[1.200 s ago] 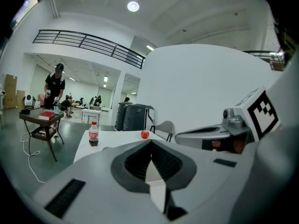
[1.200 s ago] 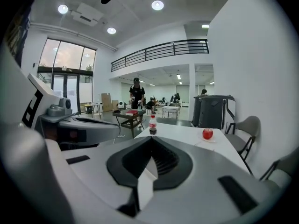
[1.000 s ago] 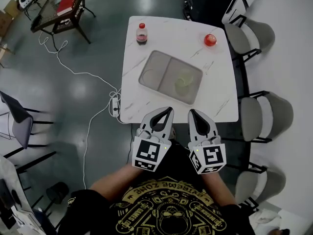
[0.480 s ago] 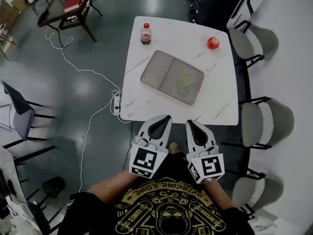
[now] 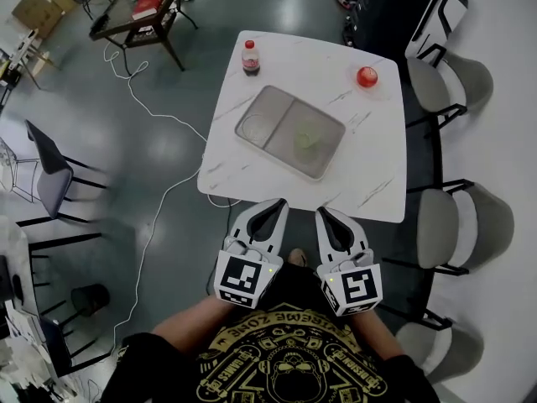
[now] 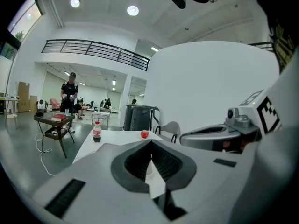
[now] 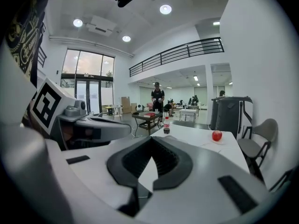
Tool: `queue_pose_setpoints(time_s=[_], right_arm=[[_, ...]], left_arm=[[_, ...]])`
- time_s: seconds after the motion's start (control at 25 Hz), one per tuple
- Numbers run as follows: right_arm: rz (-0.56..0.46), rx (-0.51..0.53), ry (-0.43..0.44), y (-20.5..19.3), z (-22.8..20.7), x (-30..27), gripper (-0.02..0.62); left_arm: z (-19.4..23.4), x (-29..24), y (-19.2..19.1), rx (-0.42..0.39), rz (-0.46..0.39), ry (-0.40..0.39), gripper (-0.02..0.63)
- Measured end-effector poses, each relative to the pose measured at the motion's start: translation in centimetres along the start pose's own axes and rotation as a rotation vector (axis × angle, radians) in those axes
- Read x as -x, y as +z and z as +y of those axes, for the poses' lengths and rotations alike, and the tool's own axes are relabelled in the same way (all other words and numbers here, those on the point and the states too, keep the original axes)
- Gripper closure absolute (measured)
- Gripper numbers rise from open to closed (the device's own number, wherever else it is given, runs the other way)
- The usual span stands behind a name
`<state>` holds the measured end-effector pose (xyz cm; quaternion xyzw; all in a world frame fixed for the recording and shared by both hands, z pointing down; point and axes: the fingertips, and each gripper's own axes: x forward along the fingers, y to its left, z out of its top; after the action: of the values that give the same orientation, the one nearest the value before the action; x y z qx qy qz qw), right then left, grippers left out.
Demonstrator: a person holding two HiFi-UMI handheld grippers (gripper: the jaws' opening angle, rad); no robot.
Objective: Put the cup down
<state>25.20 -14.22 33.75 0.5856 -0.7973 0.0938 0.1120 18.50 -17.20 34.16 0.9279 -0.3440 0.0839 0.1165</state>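
greenish cup sits in the tray — left gripper and right gripper, fingers clenched empty, hover before the table.

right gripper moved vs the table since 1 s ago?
Yes. The right gripper has pulled back toward the person: its tips overlapped the table before, and now sit just at its near edge.

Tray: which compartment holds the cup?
The right compartment, on the apple side: the greenish cup stands in it. The other compartment lies on the bottle side.
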Motion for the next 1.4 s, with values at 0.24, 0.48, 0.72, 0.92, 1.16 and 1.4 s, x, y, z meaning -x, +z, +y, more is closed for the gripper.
queue_pose_setpoints(time_s=[0.24, 0.48, 0.72, 0.92, 1.16, 1.4], right_arm=[[-0.001, 0.017, 0.103, -1.3, -1.2, 2.7, 0.589], [0.004, 0.044, 0.221, -3.3, -0.9, 4.2, 0.589], [0.015, 0.046, 0.283, -4.4, -0.3, 5.5, 0.589], [0.014, 0.069, 0.284, -4.6, 0.1, 5.9, 0.589], [-0.002, 0.087, 0.323, -4.4, 2.0, 5.7, 0.591], [0.021, 0.076, 0.325, -5.0, 3.1, 5.2, 0.592]], left_arm=[[-3.8, 0.9, -1.1, 0.002, 0.012, 0.096, 0.595], [-6.0, 2.9, -4.0, 0.033, 0.039, 0.216, 0.595], [-6.8, 4.3, -4.3, 0.026, 0.019, 0.287, 0.595], [-6.8, 5.2, -4.5, 0.012, 0.022, 0.310, 0.595], [-5.7, 5.8, -5.4, 0.024, 0.033, 0.314, 0.595], [-5.0, 6.1, -5.6, 0.029, 0.036, 0.300, 0.595]])
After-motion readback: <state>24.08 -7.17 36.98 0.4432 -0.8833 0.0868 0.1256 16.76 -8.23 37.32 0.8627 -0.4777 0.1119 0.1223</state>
